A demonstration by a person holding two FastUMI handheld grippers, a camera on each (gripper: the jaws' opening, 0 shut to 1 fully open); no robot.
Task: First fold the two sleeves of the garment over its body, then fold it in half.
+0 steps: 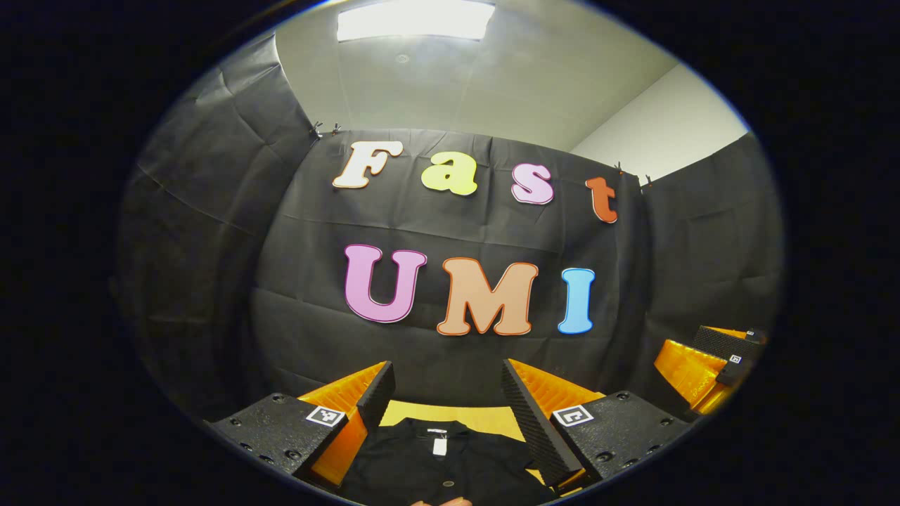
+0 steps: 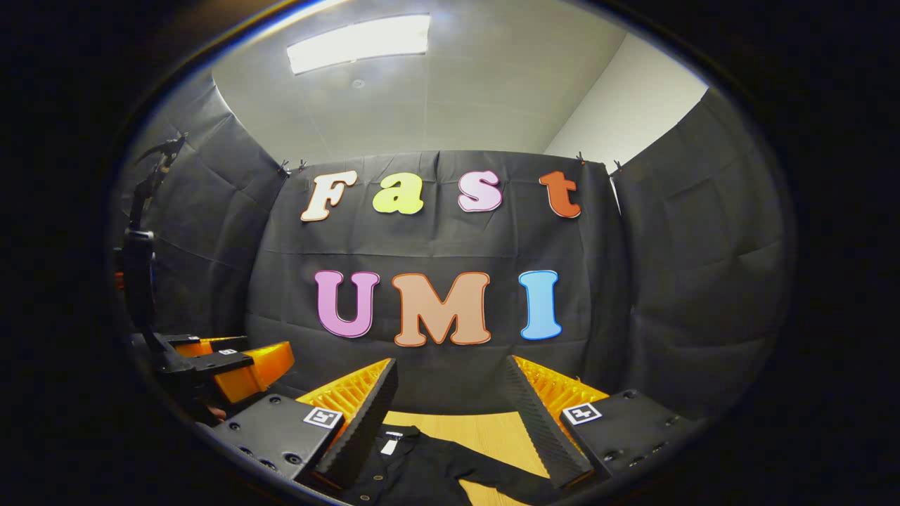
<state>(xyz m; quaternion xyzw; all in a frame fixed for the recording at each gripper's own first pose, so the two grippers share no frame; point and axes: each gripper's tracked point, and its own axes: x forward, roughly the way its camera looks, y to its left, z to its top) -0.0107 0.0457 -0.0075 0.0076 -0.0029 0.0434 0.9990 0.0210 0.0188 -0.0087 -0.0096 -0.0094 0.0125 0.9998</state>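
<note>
now | both tongs apart, l point(image 1: 446, 390) & r point(image 2: 450, 390) | black garment point(image 1: 443, 467) flat on table point(image 2: 485, 430) below

the left gripper view rides on the left gripper point(image 1: 446, 393) and looks forward between its two fingers, tilted up enough that the booth's back wall point(image 1: 450, 337) and the ceiling light point(image 1: 415, 19) take most of the frame, with the wooden table point(image 1: 478, 419) and the black garment point(image 1: 436, 464) low and close. the right gripper view sits on the right gripper point(image 2: 450, 397), faces the same back wall at much the same height and tilt, from a spot further right. both views share the wall, the ceiling light, the table and the garment's collar. each view also catches the other gripper at its edge.
</note>
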